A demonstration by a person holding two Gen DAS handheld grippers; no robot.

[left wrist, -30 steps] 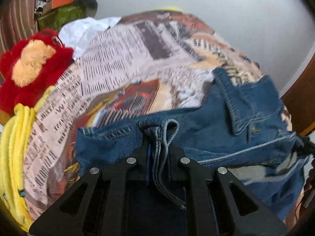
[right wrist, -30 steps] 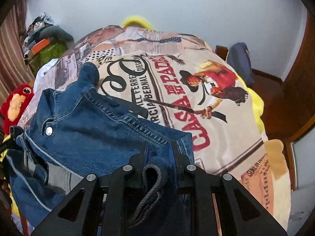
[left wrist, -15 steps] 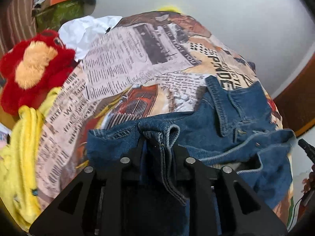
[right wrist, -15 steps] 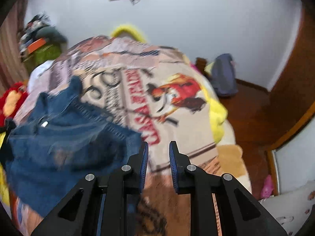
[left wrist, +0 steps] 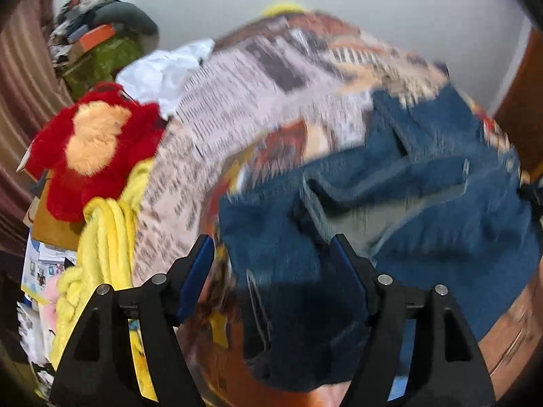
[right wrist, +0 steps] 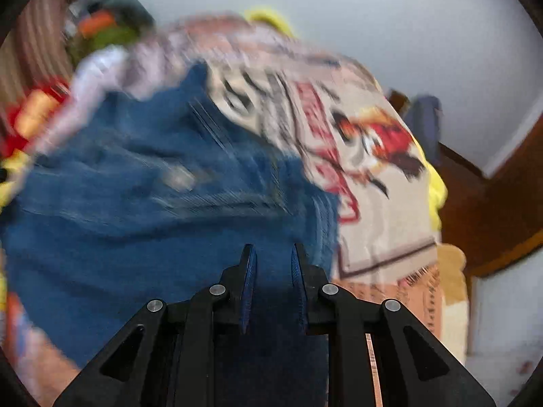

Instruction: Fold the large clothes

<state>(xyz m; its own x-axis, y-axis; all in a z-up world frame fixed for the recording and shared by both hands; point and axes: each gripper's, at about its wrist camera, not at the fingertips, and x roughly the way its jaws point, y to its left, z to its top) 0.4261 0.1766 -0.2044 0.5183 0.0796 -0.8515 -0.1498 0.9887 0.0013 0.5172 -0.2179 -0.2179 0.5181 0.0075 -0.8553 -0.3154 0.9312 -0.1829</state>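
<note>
A blue denim jacket (left wrist: pixel 390 203) lies crumpled on a printed bedspread (left wrist: pixel 237 101); both views are motion-blurred. My left gripper (left wrist: pixel 271 240) hovers over the jacket's near left edge. Its jaws are opening and stand wide, with denim lying below the gap and neither pad pressing on it. In the right wrist view the jacket (right wrist: pixel 135 203) fills the left and middle. My right gripper (right wrist: pixel 272 247) is over its near right part, shut to a narrow slit with no fold showing between the pads.
A red plush toy (left wrist: pixel 91 142) and a yellow blanket (left wrist: pixel 105 237) hang at the bed's left side, with white cloth (left wrist: pixel 163 71) and a cluttered green pile (left wrist: pixel 101 57) behind. Right of the bed are wooden floor (right wrist: pixel 475 203) and a dark blue bundle (right wrist: pixel 424 118).
The left jaws have spread and dropped the denim fold they pinched. The right gripper let go of its denim hem, swung off to the right, then came back over the jacket.
</note>
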